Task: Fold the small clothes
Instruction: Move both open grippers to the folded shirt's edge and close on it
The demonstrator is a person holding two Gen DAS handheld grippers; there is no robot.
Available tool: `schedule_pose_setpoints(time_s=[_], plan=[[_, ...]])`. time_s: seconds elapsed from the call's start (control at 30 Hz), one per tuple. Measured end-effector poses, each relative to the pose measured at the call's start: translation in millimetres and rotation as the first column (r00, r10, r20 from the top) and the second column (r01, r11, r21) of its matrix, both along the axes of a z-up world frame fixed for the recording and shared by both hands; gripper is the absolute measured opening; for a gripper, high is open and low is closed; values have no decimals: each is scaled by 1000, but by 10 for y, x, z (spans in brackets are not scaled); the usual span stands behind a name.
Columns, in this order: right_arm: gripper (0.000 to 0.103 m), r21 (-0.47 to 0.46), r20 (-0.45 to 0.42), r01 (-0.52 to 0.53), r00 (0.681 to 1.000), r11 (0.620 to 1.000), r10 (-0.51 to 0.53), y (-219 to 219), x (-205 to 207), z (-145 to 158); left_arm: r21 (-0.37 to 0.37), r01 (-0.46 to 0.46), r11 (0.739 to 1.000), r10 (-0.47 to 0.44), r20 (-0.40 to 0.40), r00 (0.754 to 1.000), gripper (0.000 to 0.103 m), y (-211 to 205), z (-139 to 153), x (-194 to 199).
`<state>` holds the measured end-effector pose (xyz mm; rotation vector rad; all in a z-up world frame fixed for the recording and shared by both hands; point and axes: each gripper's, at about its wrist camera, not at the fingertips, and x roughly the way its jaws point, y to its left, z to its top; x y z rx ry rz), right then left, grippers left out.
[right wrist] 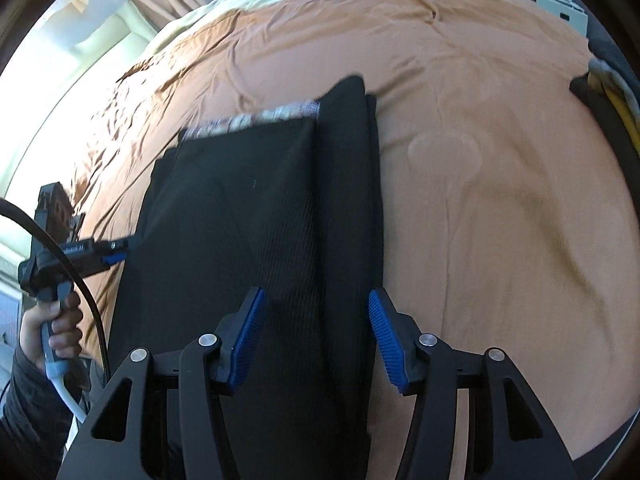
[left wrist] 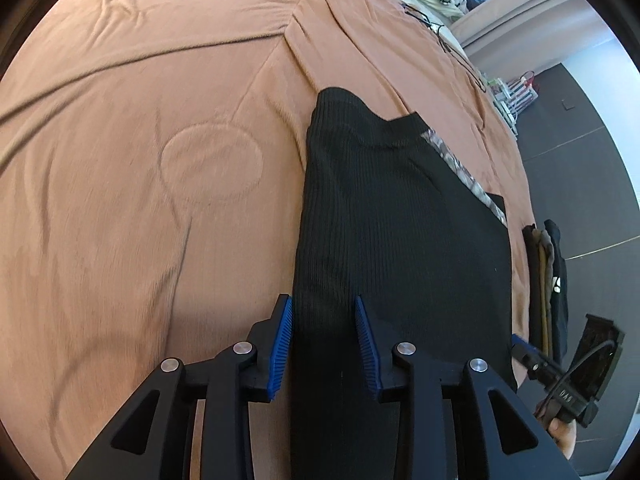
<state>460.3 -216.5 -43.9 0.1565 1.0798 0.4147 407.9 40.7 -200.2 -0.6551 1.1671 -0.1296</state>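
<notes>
Black ribbed garment [left wrist: 400, 220] lies part-folded on the orange bed [left wrist: 160, 160], its near edge between the parted pads of both the left hand-held gripper [left wrist: 324, 344] and right hand-held gripper [right wrist: 316, 336], neither clamped, so pinch both layers evenly before folding away.

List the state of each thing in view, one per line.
Black ribbed garment: lying on the bed, folded lengthwise.
Patterned fabric strip: peeking out along the garment's far edge.
Orange bedcover: spread out, wrinkled.
Left gripper: open over the garment.
Right gripper: open over the garment.
</notes>
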Motion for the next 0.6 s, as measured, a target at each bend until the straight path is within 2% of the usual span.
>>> schedule_pose_setpoints(time_s=[0.17,0.23,0.3,0.4,0.6], plan=[[51,35,-12,5,1000,999,-5,-109,-116,-53,-5,2,1000,-2,3,1000,34,1,17,2],[51,75,-12,23,1000,997,-22,-183,-87,-42,-12,-4,1000,4,4,1000,34,17,15,35],[51,116,-15,28,1000,993,-27,-232,-1,-28,-15,-6,1000,6,7,1000,34,19,4,54],[61,171,-34,30,999,985,-24,-284,194,-47,-37,-13,999,13,10,1000,34,47,-30,143],[61,245,-87,30,996,969,-8,-369,565,-220,-75,-25,997,27,26,999,34,97,-73,336]])
